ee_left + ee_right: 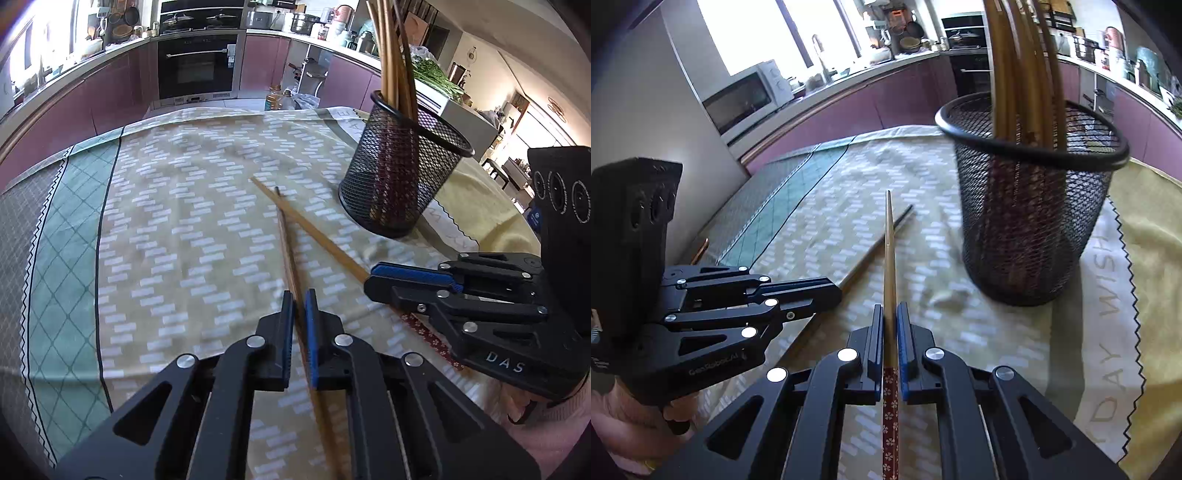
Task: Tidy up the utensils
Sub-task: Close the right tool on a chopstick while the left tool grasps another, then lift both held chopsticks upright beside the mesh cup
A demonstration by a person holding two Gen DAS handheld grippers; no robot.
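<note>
Two chopsticks lie crossed on the tablecloth. The dark-tipped chopstick runs back between my left gripper's jaws, which are shut on it. Seen from the right wrist, that left gripper holds the same dark-tipped chopstick low over the cloth. My right gripper is shut on the pale chopstick, whose red flowered end shows behind the pads. In the left wrist view the right gripper clamps that pale chopstick. A black mesh holder with several chopsticks stands just beyond, to the right.
The table's far edge drops to a kitchen floor with oil bottles there. Purple cabinets, an oven and a microwave line the walls. A yellow cloth with zigzag trim lies right of the holder. A hand grips the left tool.
</note>
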